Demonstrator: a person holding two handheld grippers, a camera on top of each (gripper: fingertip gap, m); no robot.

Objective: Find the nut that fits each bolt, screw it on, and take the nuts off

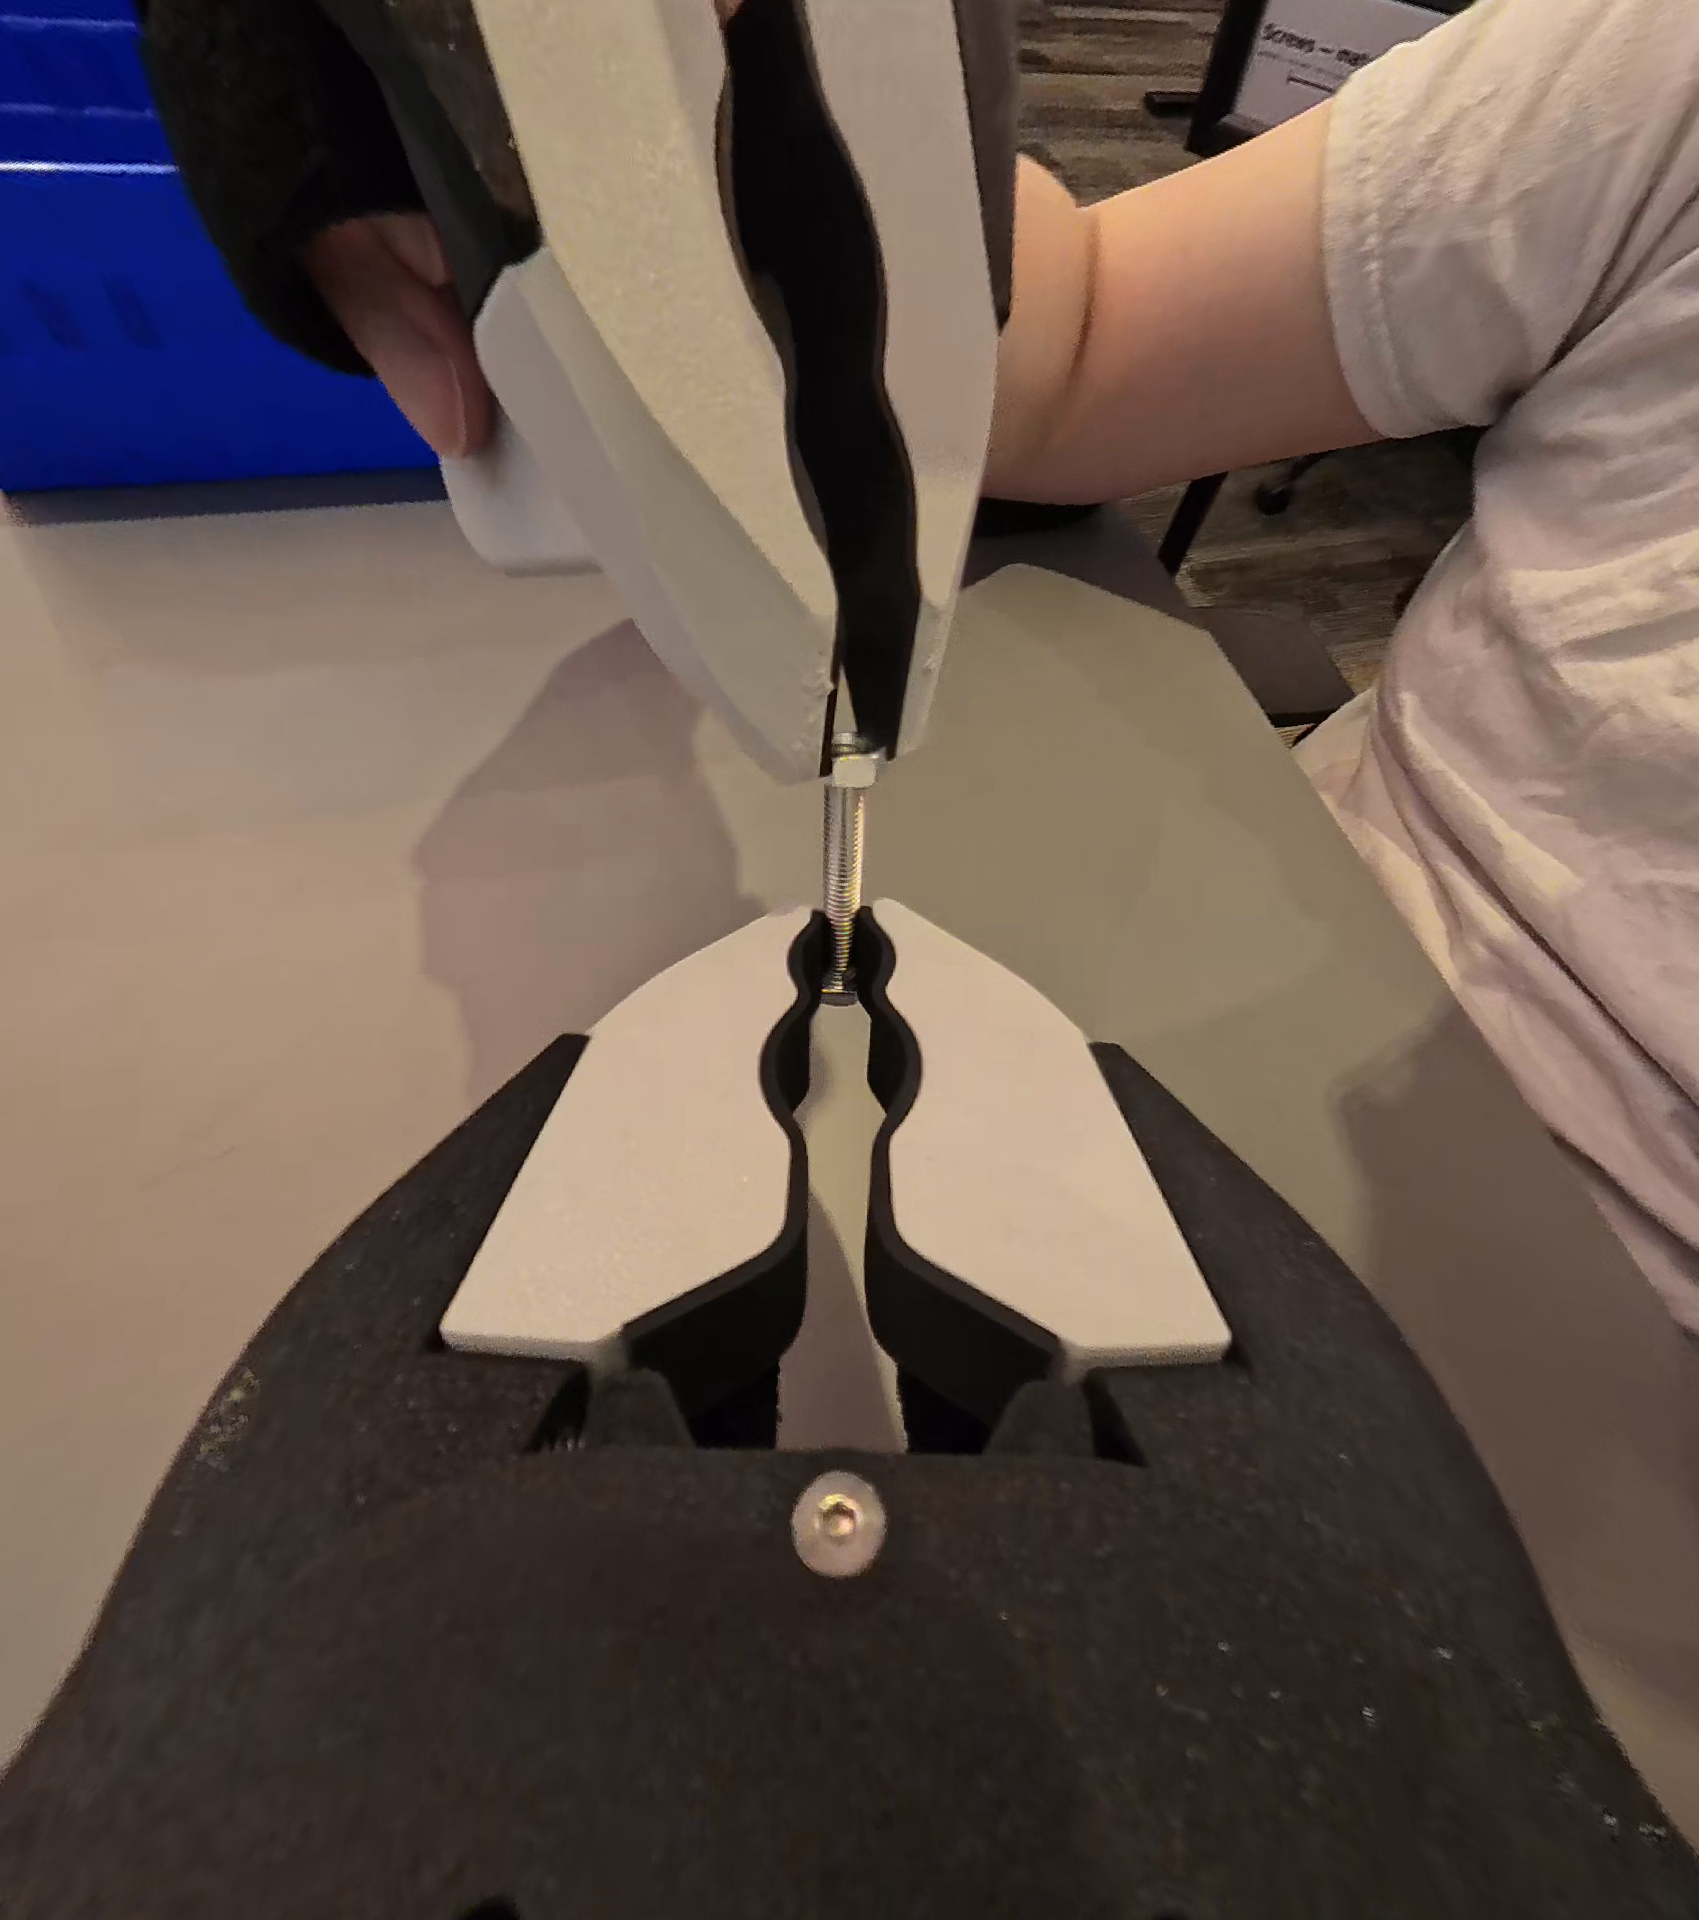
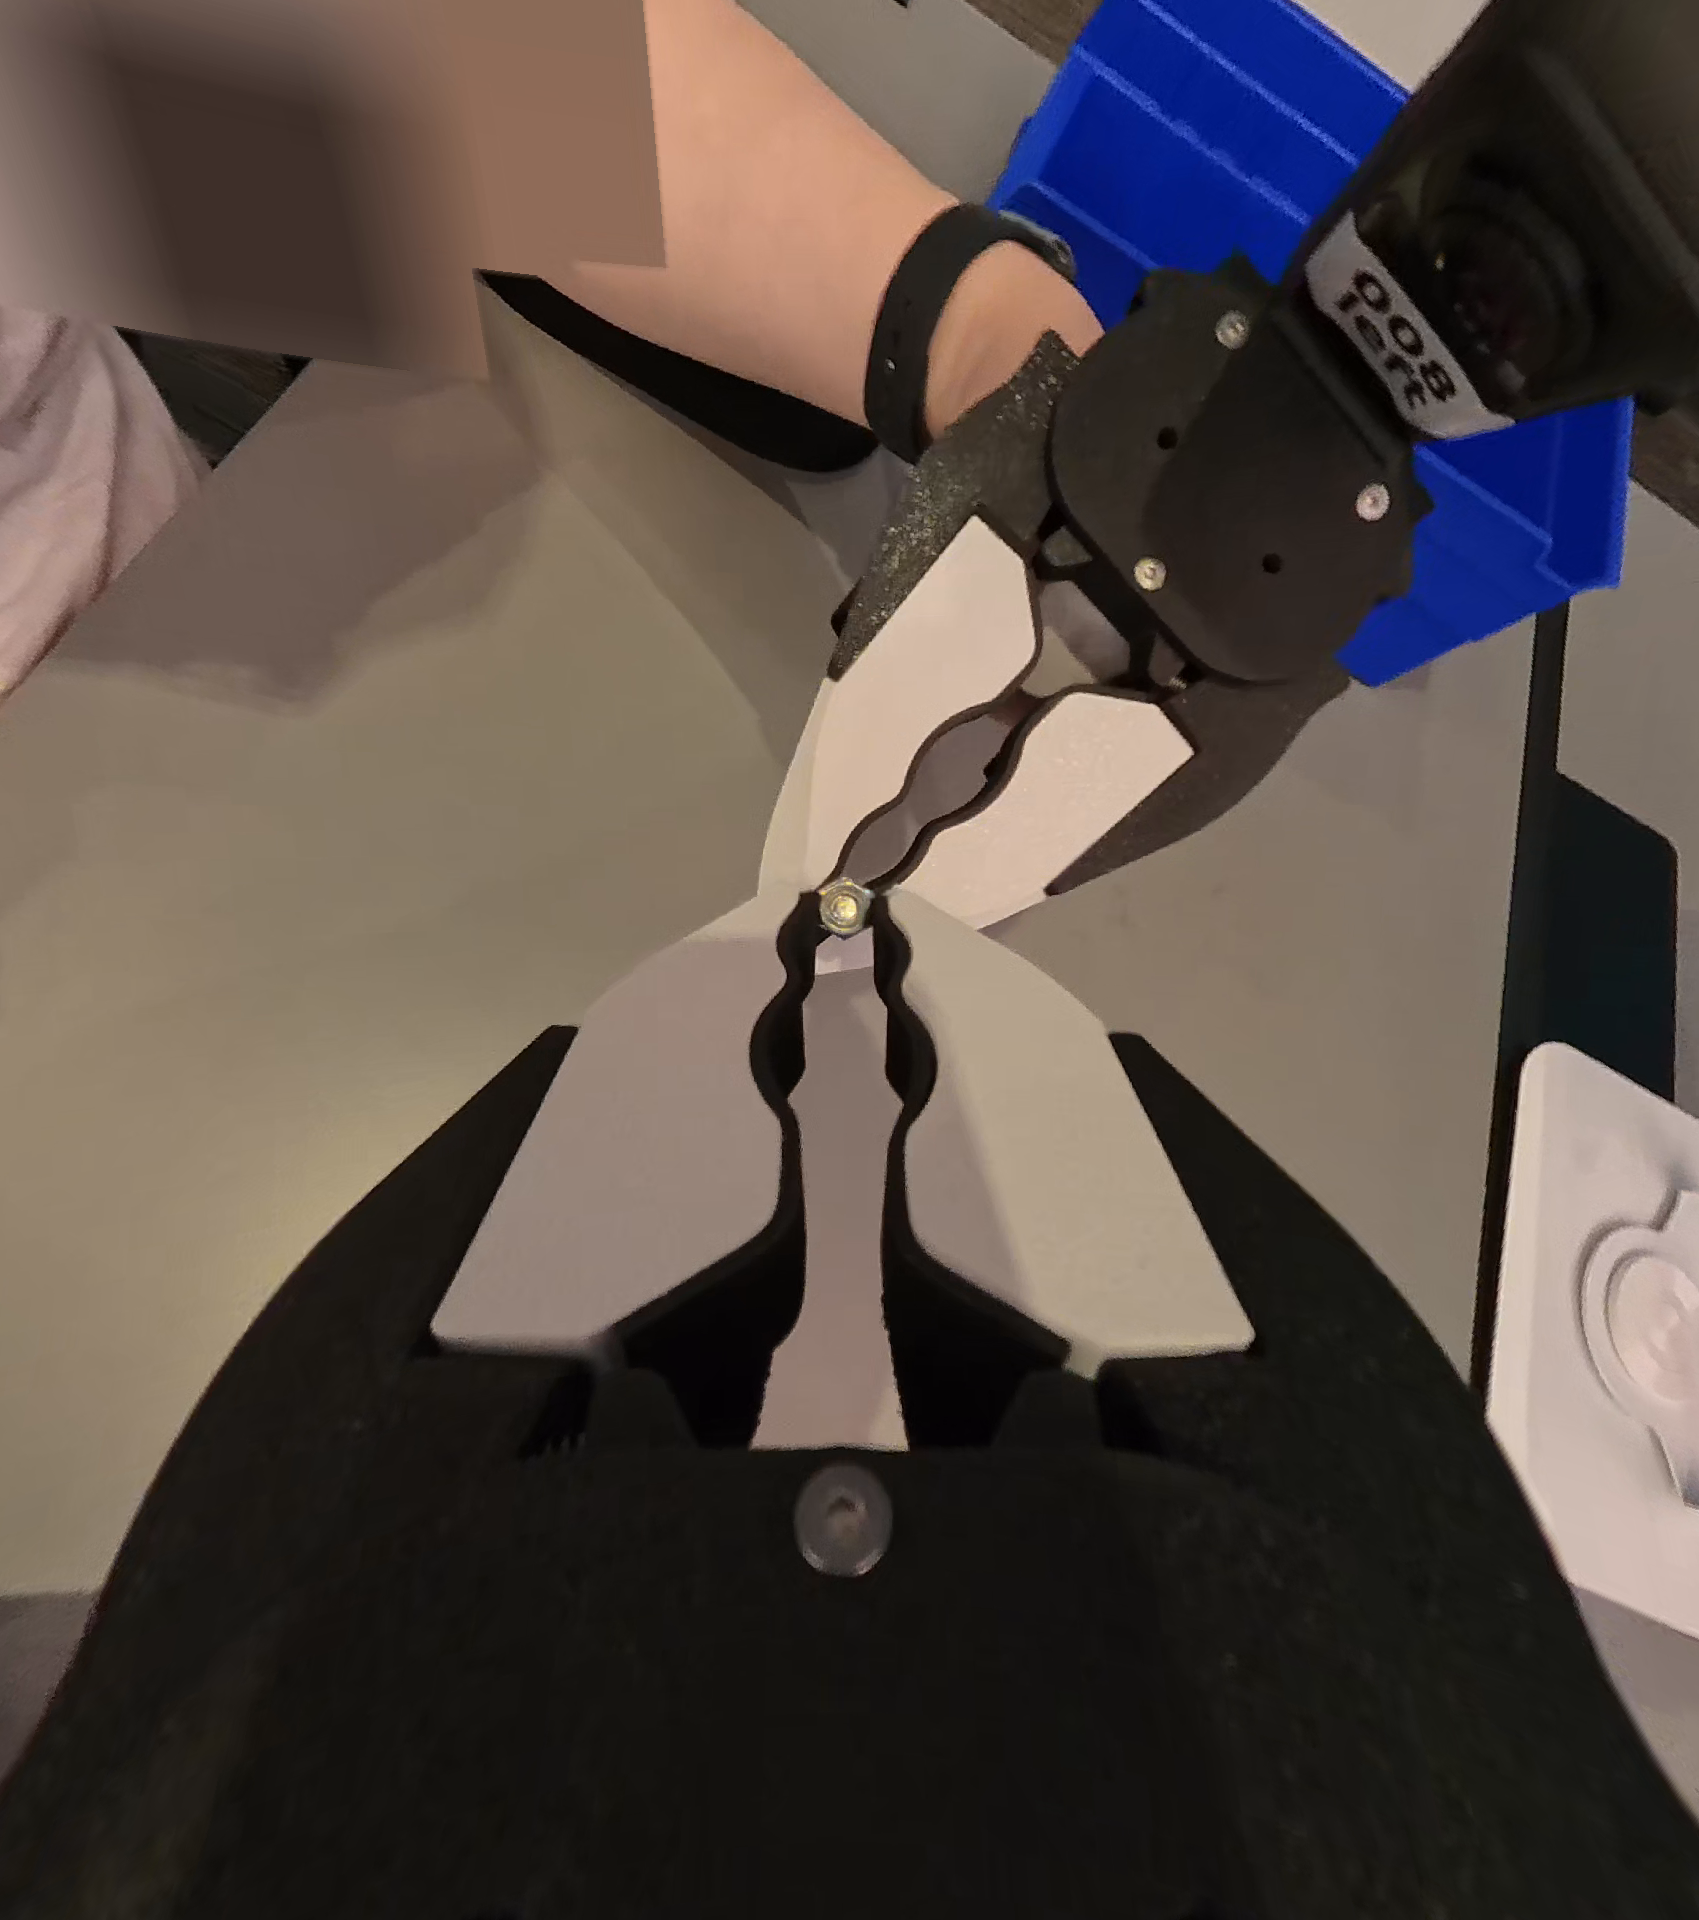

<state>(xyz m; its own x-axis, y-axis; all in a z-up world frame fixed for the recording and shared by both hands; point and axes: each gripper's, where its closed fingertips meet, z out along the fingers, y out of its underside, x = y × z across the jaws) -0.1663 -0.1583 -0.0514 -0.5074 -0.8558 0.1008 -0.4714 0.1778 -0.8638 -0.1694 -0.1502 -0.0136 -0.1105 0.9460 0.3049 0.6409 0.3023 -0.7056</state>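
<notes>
A silver threaded bolt (image 1: 842, 852) is held above the grey table (image 1: 201, 935). My left gripper (image 1: 843, 920) is shut on its lower end, near the head. A silver hex nut (image 1: 857, 771) sits on the bolt's far end. My right gripper (image 1: 855, 756) comes down from above and is shut on that nut. In the right wrist view the nut (image 2: 845, 906) shows end-on between my right gripper's tips (image 2: 843, 927). The left gripper (image 2: 864, 885) reaches in from the upper right. The bolt's shaft is hidden behind the nut there.
A blue bin (image 1: 45, 312) stands at the back of the table, also in the right wrist view (image 2: 1240, 156). A white plate with a clear clip (image 2: 1645, 1351) lies at the right on a dark mat (image 2: 1603, 935). The person's arm (image 1: 1188, 343) and torso are close. Some 4 cm of space lies between my two pairs of fingers.
</notes>
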